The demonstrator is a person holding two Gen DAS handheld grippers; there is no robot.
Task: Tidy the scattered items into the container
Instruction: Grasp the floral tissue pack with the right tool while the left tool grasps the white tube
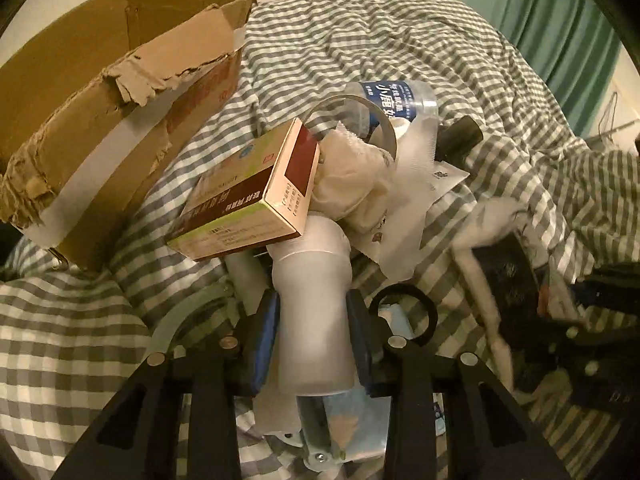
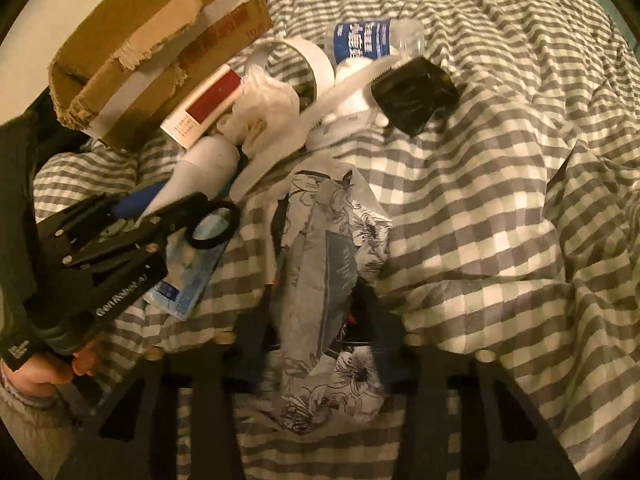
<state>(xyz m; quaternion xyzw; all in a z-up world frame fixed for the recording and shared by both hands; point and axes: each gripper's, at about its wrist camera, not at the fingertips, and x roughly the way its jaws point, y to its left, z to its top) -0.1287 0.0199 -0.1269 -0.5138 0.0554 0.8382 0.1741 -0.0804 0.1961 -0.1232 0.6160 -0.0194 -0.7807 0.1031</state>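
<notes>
On checked bedding [image 2: 480,200] — left gripper [image 1: 312,312] clamps white bottle [image 1: 312,320]; right gripper [image 2: 320,344] clamps floral packet [image 2: 332,280].

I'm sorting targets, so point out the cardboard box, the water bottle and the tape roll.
cardboard box [image 1: 120,148], left wrist view, front wall
water bottle [image 2: 364,42], right wrist view, blue label
tape roll [image 2: 320,62], right wrist view, outer band

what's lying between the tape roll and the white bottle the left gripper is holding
A crumpled white cloth, touching the medicine box; clearest in the left wrist view.
</notes>
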